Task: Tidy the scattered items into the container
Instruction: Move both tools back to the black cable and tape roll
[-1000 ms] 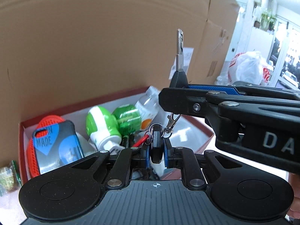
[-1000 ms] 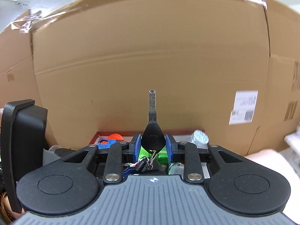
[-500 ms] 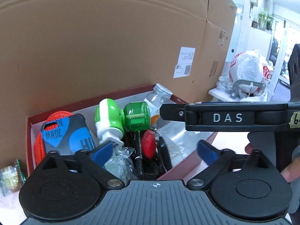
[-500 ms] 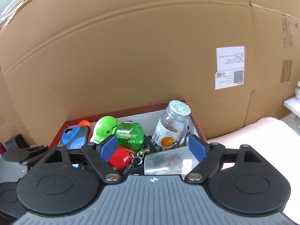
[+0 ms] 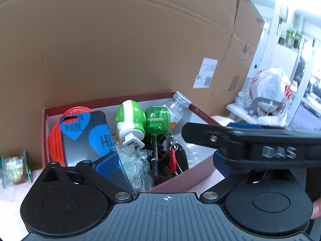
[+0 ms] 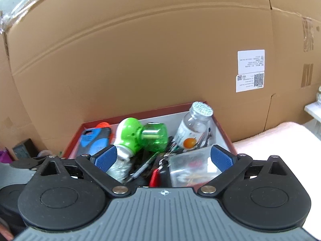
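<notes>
Both pairs of jaws stand released, holding nothing. The left gripper (image 5: 164, 164) and right gripper (image 6: 163, 159) hover at the 6 o'clock edge of the shallow red cardboard box (image 6: 224, 135). Inside it, at 12 o'clock from the right gripper, lie a green-and-white plug-in device (image 6: 130, 136), a clear glass bottle (image 6: 190, 130) and a red-tagged black key bunch (image 5: 176, 158). A small wrapped packet (image 5: 15, 167) sits outside at 9 o'clock of the left view, on pink cloth (image 6: 280, 134)

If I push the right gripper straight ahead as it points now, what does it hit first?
Probably the clutter in the red box: the open right gripper lines up with the clear plastic case and red key tag. Depth is unclear.
</notes>
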Demonstrator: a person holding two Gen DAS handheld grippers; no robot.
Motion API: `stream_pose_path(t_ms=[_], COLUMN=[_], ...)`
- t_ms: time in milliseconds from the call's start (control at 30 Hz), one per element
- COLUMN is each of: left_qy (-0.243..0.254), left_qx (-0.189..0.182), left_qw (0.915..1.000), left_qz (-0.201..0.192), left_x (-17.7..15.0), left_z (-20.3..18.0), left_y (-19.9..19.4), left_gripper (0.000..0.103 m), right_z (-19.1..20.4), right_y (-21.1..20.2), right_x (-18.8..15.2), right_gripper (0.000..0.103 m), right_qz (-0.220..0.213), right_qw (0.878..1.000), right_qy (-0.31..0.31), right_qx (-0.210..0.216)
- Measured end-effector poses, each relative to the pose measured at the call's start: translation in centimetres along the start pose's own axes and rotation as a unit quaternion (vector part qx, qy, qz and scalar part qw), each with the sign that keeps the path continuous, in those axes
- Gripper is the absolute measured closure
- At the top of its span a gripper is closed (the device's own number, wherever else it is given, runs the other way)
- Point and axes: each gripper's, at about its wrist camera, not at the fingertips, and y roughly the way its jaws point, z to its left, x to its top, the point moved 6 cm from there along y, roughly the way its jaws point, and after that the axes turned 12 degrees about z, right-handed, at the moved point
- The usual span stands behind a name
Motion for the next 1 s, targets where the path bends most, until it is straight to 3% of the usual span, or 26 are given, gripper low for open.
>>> stream_pose_path(t_ms=[167,400,500,767,1000], left_qy=[-0.025,-0.047,-0.065,-0.078,-0.137], left_qx=[0.023,0.068,0.069,0.115,0.138], left_qw=[0.9993,0.9963,0.9951,0.9896,0.9805], left_qz=[-0.015,-0.024,-0.028,-0.036,-0.031], left_x=[-2.3,-6.2,-8.4,-13.0,-16.3], left_z=[0.7,2.3,3.5,7.6,13.2], left_y=[-2.6,-6.8,-8.6,-12.8,-14.9], left_gripper=[0.000,0.000,0.000,0.000,0.000], right_z=[2.8,7.6,9.8,16.4,20.8], right_y=[-3.2,-5.5,-5.6,-4.3,-1.9], right_x=[-2.2,-4.9,-6.0,-9.1,-10.9], right_gripper=[0.001,0.000,0.000,0.000,0.000], right_qz=[-0.032,-0.056,-0.050,-0.020,0.021], right_qw=[0.999,0.996,0.994,0.987,0.982], right_qy=[-0.007,-0.053,-0.065,-0.116,-0.136], right_qx=[0.043,0.052,0.067,0.112,0.132])
